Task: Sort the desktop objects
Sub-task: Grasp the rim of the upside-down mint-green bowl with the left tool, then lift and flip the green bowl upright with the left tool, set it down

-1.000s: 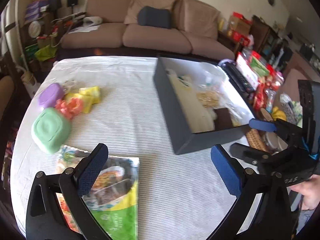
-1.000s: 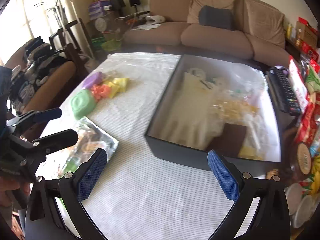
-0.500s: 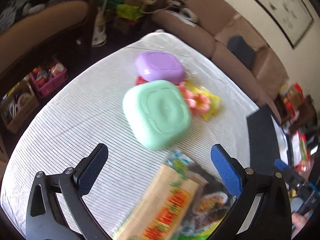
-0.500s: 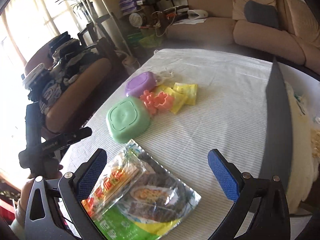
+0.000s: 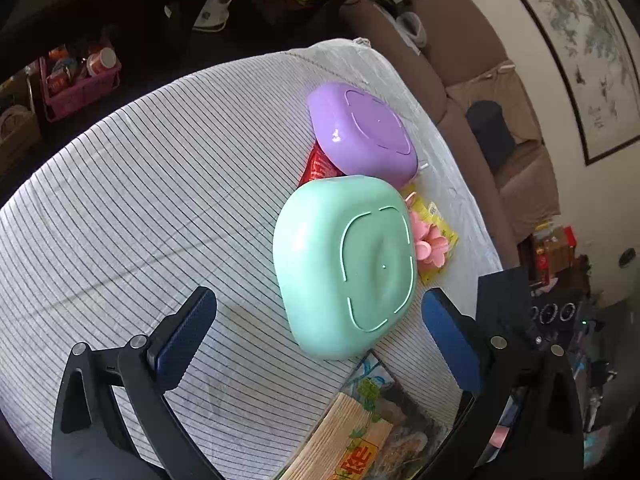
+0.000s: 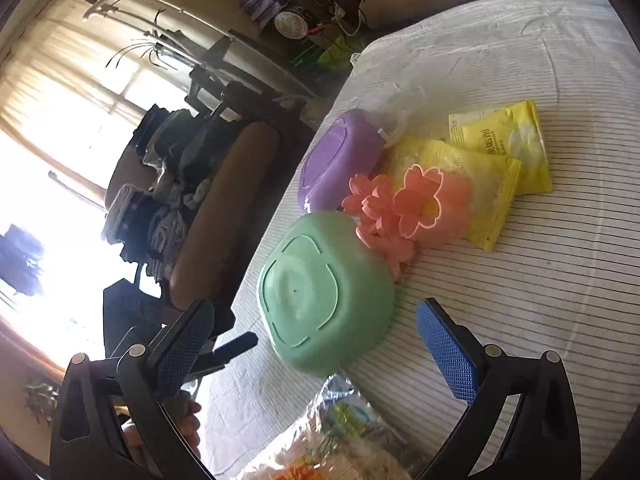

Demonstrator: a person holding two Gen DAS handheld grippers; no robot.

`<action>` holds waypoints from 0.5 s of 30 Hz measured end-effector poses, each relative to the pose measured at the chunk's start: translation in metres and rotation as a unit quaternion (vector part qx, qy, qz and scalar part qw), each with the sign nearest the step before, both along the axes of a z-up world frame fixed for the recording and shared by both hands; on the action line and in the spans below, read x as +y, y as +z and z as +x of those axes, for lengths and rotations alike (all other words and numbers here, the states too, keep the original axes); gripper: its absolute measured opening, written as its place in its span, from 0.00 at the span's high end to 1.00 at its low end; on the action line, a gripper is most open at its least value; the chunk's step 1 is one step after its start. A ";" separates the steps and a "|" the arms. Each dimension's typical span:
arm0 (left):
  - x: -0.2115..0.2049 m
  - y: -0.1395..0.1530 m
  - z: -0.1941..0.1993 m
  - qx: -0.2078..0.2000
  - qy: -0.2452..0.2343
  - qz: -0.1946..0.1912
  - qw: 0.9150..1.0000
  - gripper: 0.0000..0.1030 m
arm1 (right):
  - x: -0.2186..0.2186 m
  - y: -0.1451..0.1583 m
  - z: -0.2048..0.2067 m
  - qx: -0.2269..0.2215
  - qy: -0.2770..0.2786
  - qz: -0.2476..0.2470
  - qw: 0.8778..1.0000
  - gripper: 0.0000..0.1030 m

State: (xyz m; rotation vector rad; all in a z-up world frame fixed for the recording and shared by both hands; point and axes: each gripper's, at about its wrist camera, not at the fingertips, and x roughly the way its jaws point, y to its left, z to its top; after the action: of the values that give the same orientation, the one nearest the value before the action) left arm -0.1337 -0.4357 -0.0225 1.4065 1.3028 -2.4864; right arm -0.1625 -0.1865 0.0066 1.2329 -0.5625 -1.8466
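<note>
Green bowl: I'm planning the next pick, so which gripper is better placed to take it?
Probably the left gripper: its open jaws frame the upturned green bowl squarely. The right gripper is open near it too, but the bowl sits left of centre there.

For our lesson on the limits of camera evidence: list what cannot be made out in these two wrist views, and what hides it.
- Red packet, left wrist view: mostly hidden under the purple bowl and green bowl.
- Noodle packet, both views: cut off by the bottom edge.
- Bowl contents: both bowls lie upside down, so nothing inside shows.
- Yellow packets' print, right wrist view: too small to read.
- Pink flower cutters: overlapping, count unclear.
</note>
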 end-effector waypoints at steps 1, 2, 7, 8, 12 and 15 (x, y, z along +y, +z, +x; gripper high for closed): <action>-0.001 -0.002 -0.002 0.003 0.000 0.006 1.000 0.00 | -0.001 -0.004 -0.002 0.000 0.000 -0.001 1.000 0.00; -0.001 -0.003 -0.004 0.005 -0.001 0.014 1.000 0.00 | -0.005 -0.008 -0.006 0.004 0.005 0.002 1.000 0.00; 0.002 -0.010 -0.014 0.011 -0.009 0.039 0.999 0.00 | -0.016 -0.019 -0.017 0.015 0.026 0.013 0.999 0.00; 0.002 -0.011 -0.016 0.012 -0.012 0.047 0.999 0.00 | -0.018 -0.019 -0.017 0.013 0.032 0.009 0.999 0.00; 0.008 -0.015 -0.021 0.013 -0.020 0.074 0.997 0.00 | -0.025 -0.020 -0.013 -0.028 0.069 -0.056 0.996 0.00; 0.008 -0.015 -0.022 0.013 -0.021 0.071 0.997 0.00 | -0.016 -0.012 -0.011 -0.046 0.063 -0.114 0.990 0.00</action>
State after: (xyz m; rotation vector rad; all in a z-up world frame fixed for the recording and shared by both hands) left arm -0.1556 -0.4278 -0.0375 1.4491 1.4988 -2.4908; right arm -0.1733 -0.2024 -0.0057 1.1751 -0.7084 -1.5794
